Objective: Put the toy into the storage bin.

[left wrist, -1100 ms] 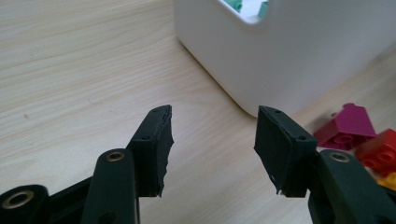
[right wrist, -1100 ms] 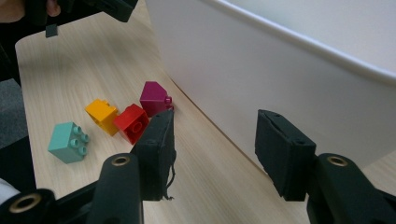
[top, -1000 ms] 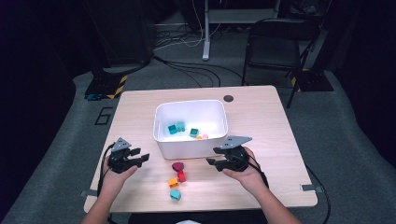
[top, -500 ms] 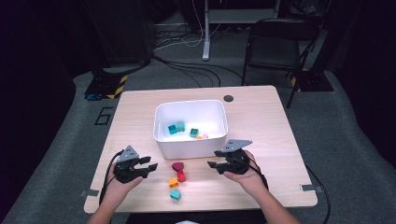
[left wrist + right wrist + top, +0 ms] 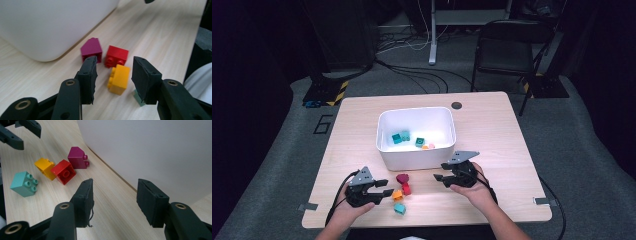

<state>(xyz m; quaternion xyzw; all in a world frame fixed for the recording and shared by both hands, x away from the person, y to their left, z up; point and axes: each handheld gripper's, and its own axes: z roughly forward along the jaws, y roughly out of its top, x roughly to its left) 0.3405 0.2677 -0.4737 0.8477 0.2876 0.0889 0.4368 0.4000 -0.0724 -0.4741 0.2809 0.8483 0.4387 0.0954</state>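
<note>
Here, in the high view, the left gripper point(image 5: 388, 189) sits at about seven o'clock from the white bin point(image 5: 416, 158), right beside a small cluster of loose bricks on the table point(image 5: 492, 130). The right gripper point(image 5: 438, 176) rests near the bin's front corner at five o'clock, jaws parted on nothing.

In the left gripper view, the orange brick point(image 5: 119, 79) lies between the jaws. They have just been closing, yet a gap shows on each side, so the pads do not press it. The red brick point(image 5: 116, 56) touches it at twelve o'clock, the magenta brick point(image 5: 92, 49) sits at eleven, and a teal brick point(image 5: 138, 98) peeks out behind the right jaw.

In the right gripper view, the jaws stand wide and empty over bare wood, the bin wall close at one o'clock.

The step in hand looks like grasping the orange brick for the bin. Next, the left jaws need to pinch its flat sides squarely without nudging the red neighbour, then lift clear.
</note>
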